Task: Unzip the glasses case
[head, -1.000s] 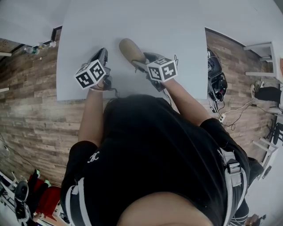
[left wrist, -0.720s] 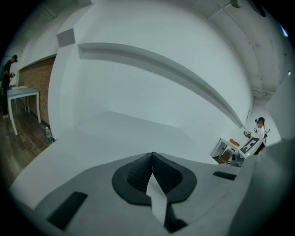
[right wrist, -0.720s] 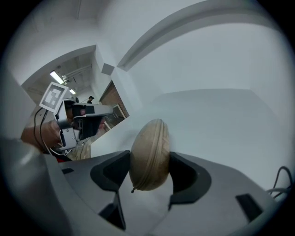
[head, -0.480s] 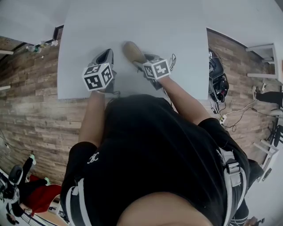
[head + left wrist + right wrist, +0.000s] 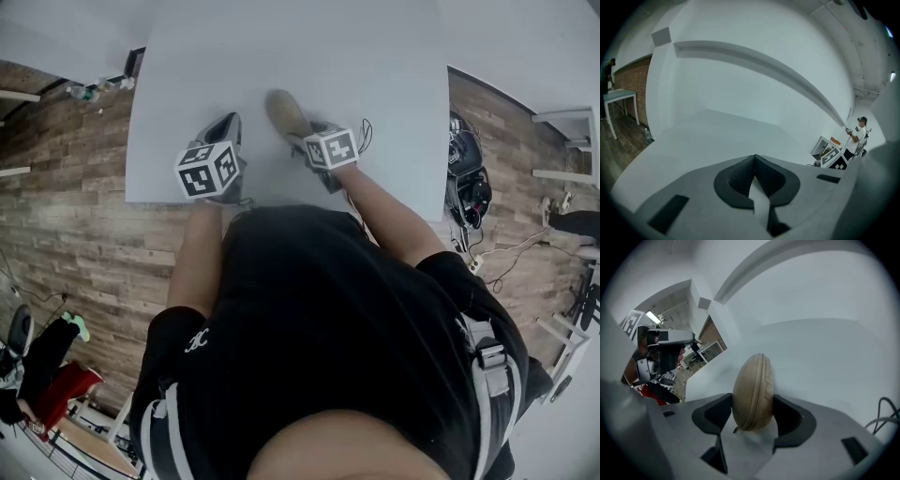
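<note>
A tan oval glasses case (image 5: pixel 286 114) is over the white table (image 5: pixel 375 66), near its front edge. My right gripper (image 5: pixel 304 141) is shut on the case's near end. In the right gripper view the case (image 5: pixel 753 385) stands on edge between the two dark pads (image 5: pixel 787 420), its zipper seam facing the camera. A small dark pull (image 5: pixel 736 430) hangs at its lower end. My left gripper (image 5: pixel 228 122) is to the left of the case, apart from it. Its jaws are shut with nothing between them, and the left gripper (image 5: pixel 754 160) points over bare table.
The table's front edge (image 5: pixel 281 202) runs just behind both grippers, with wooden floor on either side. Cables and dark gear (image 5: pixel 466 178) lie on the floor to the right. Another person (image 5: pixel 857 136) stands far off by a table.
The left gripper has shifted right, closer to the case. The right gripper has sunk toward the table with the case still in its jaws.
</note>
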`<action>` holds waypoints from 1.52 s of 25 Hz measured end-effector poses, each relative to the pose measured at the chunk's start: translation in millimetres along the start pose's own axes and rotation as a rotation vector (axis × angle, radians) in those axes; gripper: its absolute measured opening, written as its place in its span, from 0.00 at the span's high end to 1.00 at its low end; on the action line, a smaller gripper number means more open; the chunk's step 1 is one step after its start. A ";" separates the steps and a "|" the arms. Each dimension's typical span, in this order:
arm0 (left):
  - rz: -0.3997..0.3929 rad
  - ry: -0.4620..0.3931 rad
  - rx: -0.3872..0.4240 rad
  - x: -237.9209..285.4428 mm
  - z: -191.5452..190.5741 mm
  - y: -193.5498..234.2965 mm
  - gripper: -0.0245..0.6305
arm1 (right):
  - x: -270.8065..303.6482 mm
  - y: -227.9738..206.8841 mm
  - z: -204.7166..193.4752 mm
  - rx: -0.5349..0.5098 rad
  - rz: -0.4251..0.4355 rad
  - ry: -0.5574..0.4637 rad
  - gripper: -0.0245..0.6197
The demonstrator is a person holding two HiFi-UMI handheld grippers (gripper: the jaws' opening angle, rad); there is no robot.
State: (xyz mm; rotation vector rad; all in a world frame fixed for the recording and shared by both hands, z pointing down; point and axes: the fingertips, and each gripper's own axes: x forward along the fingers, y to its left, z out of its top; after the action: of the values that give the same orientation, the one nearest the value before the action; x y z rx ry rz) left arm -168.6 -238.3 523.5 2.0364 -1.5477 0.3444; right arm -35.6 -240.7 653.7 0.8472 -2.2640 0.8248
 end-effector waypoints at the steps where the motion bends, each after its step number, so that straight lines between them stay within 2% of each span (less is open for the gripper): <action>1: 0.007 0.005 -0.002 -1.0 -2.3 0.0 0.96 | 0.3 -0.1 2.2 -0.016 0.002 -0.025 0.54; 6: 0.042 0.031 -0.009 -6.1 -15.7 -4.5 0.96 | -5.5 -6.2 8.2 -0.087 -0.015 -0.107 0.52; 10: 0.070 0.039 -0.020 -9.7 -24.2 -12.3 0.96 | -15.2 -9.7 8.0 -0.076 0.014 -0.119 0.52; 20: 0.103 0.012 -0.014 -6.0 -27.6 -58.6 0.96 | -62.5 -15.9 28.9 -0.136 0.048 -0.266 0.53; 21: 0.106 0.004 -0.014 -5.5 -27.3 -62.3 0.96 | -70.7 -15.5 32.3 -0.147 0.043 -0.288 0.55; 22: 0.107 -0.003 -0.014 -4.9 -27.3 -66.2 0.96 | -80.4 -16.4 36.0 -0.162 0.021 -0.311 0.65; 23: 0.107 -0.008 -0.014 -4.6 -27.6 -70.1 0.96 | -91.0 -17.4 40.1 -0.181 -0.008 -0.335 0.83; 25: 0.099 -0.013 -0.014 -3.6 -28.9 -77.5 0.96 | -110.4 -14.4 51.0 -0.213 -0.036 -0.390 0.90; 31: 0.044 -0.012 0.005 4.7 -24.3 -92.1 0.96 | -144.2 0.8 76.8 -0.230 0.005 -0.475 0.94; 38: -0.030 -0.056 0.045 -12.0 -19.0 -117.1 0.96 | -182.0 13.0 54.8 -0.217 -0.050 -0.503 0.94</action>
State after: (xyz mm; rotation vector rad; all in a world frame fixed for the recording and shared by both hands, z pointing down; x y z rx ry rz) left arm -59.2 -196.5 500.9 2.1183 -1.5532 0.3157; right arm 53.6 -206.2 489.0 1.0938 -2.6860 0.3547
